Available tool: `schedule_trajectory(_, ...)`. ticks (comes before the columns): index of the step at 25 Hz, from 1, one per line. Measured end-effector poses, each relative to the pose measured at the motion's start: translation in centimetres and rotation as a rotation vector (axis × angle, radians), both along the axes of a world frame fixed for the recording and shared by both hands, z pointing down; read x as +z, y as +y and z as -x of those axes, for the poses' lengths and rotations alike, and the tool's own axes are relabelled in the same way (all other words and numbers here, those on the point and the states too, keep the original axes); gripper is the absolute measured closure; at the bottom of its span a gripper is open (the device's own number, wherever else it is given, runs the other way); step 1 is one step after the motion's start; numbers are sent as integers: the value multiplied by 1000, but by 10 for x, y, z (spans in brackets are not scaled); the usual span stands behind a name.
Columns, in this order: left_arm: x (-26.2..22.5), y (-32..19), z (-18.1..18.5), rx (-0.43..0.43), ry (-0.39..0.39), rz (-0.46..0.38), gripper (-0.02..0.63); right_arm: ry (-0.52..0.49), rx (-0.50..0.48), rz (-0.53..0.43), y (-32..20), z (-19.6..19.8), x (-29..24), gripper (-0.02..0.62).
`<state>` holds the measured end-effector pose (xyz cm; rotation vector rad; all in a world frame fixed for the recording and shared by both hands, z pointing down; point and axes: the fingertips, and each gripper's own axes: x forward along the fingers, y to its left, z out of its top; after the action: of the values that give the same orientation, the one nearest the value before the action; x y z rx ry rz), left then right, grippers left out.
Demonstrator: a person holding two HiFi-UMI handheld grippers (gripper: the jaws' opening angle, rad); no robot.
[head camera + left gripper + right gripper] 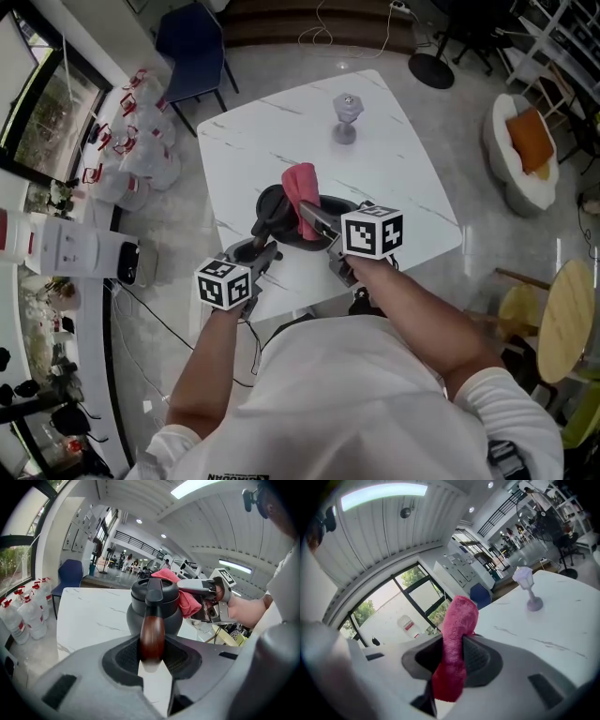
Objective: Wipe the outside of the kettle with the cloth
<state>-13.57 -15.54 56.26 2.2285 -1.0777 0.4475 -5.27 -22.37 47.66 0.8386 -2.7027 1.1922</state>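
Observation:
A dark grey kettle (pixel 153 611) stands on the white marble table (pixel 394 155), its brown wooden handle (pixel 152 637) pointing toward me. My left gripper (pixel 151 656) is shut on that handle; in the head view it (pixel 265 251) sits at the kettle's (pixel 274 204) near left. The pink cloth (pixel 454 644) is pinched in my right gripper (pixel 452 660), which is rolled onto its side. In the head view the cloth (pixel 302 192) rests over the kettle's right side, with the right gripper (pixel 314 220) just behind it. From the left gripper view the cloth (pixel 183 597) touches the kettle's right shoulder.
A small clear goblet-like stand (pixel 346 116) stands at the table's far side. Several water bottles (pixel 131 150) crowd the floor to the left, beside a blue chair (pixel 192 47). A round wooden stool (pixel 565 319) stands at the right.

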Motion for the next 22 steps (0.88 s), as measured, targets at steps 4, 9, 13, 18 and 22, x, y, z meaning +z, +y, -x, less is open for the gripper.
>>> schedule_trajectory(4,1,1,1,-4,-2,-2,494,27,27,5,-4,-10,8,482)
schedule_trajectory(9,7,7,6,-6,-13,15,494,85,48,41,-4,-25,33,482)
schedule_trajectory(13,11,12,7,-4,-32,21,494,113,65,96,0,-39,61,482)
schedule_trajectory(18,17,16,8,19,-63,25,494,150,95,160,3,-58,96,482)
schedule_trajectory(22,20,18,8,32,-85,26,495,156,115,193,3,-67,114,482)
